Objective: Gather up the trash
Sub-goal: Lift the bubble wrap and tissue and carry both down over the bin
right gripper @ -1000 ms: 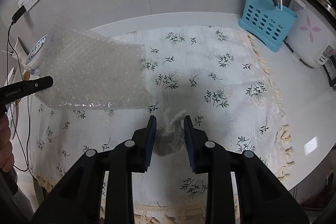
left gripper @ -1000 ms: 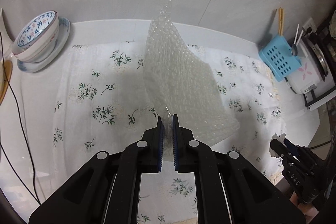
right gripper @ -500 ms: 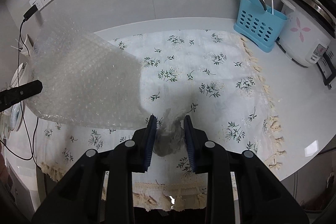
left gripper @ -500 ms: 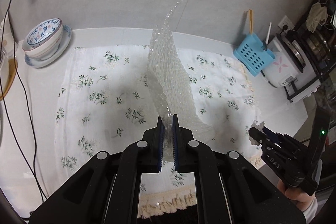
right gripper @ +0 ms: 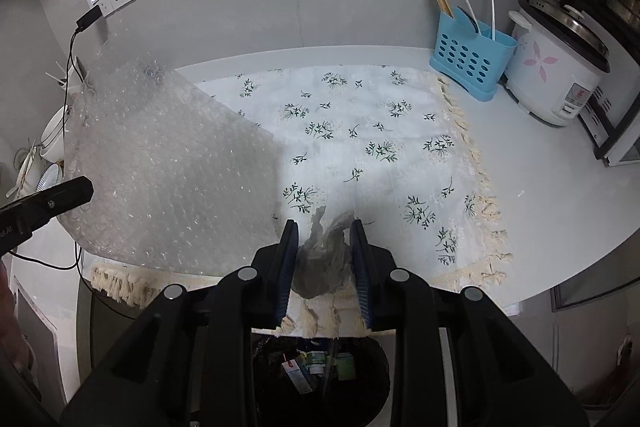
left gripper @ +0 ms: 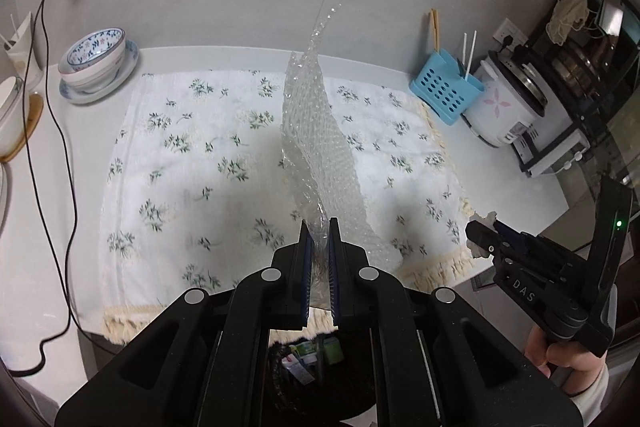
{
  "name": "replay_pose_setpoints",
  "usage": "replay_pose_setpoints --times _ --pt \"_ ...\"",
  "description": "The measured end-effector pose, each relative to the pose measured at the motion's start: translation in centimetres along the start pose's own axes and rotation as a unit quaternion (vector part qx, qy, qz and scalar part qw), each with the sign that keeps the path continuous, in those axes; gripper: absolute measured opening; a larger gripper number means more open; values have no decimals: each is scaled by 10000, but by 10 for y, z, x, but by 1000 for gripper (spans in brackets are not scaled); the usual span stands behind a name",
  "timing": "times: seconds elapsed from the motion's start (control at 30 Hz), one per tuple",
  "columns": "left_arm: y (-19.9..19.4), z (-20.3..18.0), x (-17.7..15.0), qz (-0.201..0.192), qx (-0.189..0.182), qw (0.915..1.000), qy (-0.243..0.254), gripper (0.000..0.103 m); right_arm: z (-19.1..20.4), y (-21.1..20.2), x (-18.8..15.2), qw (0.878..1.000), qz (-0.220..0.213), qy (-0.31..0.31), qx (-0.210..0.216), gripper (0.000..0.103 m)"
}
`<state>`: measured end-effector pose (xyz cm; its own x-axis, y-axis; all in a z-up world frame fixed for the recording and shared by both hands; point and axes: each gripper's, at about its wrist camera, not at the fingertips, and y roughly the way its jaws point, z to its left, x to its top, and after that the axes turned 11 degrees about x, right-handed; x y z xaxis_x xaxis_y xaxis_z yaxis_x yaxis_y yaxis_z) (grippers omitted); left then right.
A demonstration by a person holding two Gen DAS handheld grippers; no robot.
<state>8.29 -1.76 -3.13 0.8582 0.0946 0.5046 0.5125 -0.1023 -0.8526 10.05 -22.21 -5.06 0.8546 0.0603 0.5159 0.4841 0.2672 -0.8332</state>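
Note:
My left gripper (left gripper: 319,227) is shut on a sheet of clear bubble wrap (left gripper: 316,143) that stands up edge-on above the table's front edge; the sheet also shows broadside in the right wrist view (right gripper: 168,163). My right gripper (right gripper: 324,227) is shut on a crumpled white tissue (right gripper: 326,251), also seen from the left wrist (left gripper: 482,217). A black trash bin (right gripper: 320,367) with several discarded packets stands on the floor below both grippers, also in the left wrist view (left gripper: 316,355).
A white floral tablecloth (left gripper: 224,163) covers the round white table (right gripper: 560,211). Stacked bowls (left gripper: 96,55), a black cable (left gripper: 60,131) and a cup stand at the left. A blue utensil holder (right gripper: 470,63) and a rice cooker (right gripper: 556,67) stand at the right.
Both grippers have pulled back from over the table to past its front edge, still holding the bubble wrap and the tissue. The trash bin has come into view below them.

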Motion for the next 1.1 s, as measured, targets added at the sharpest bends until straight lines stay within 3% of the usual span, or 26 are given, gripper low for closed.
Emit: replay_pose_setpoints --times 0.63,0.9,1.1 --pt "-47 -43 -112 195 -254 9992 234 6 -25 -58 -91 10000 63 22 17 26" --pt "-45 -55 -162 347 -215 9988 261 6 -40 -65 -135 9998 205 -5 76 26" --pt "-28 -59 -205 703 -154 9970 289 6 -47 -68 -163 9995 291 -54 122 26"
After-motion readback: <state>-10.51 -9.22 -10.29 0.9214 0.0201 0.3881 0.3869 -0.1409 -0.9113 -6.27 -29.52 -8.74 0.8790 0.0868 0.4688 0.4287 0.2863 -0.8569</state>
